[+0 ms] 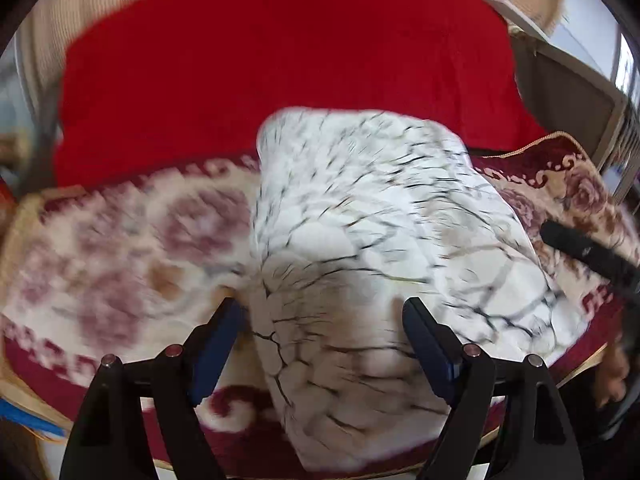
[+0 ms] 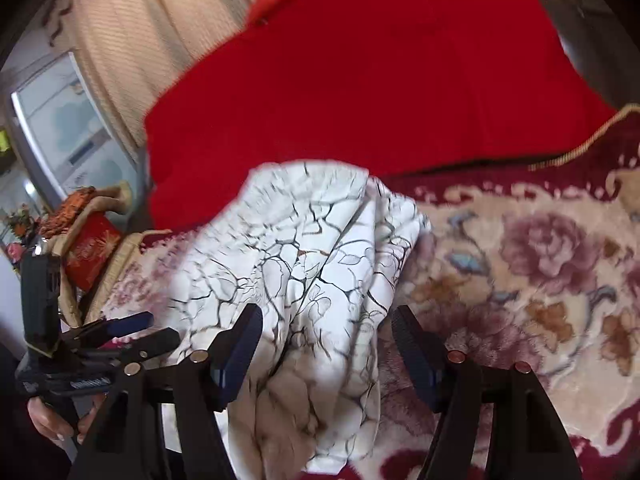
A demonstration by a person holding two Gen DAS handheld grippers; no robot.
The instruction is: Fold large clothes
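A white garment [image 1: 360,216] with black vein-like lines lies bunched on a floral blanket [image 1: 120,248]. My left gripper [image 1: 322,312] is open above the garment's near end, one blue pad on each side of the cloth and neither pressing it. In the right wrist view the same garment [image 2: 304,264] runs in folds from the red cloth toward me. My right gripper [image 2: 326,316] is open too, with a fold of the garment between its fingers and nothing clamped. The left gripper [image 2: 120,332] shows at that view's left edge, held by a hand [image 2: 48,420].
A large red cloth [image 1: 280,60] covers the surface behind the garment. Beige curtains [image 2: 152,32] and a window [image 2: 64,132] stand beyond it. A red patterned box [image 2: 90,252] sits at the blanket's left end. The blanket's dark red border [image 2: 592,152] has gold trim.
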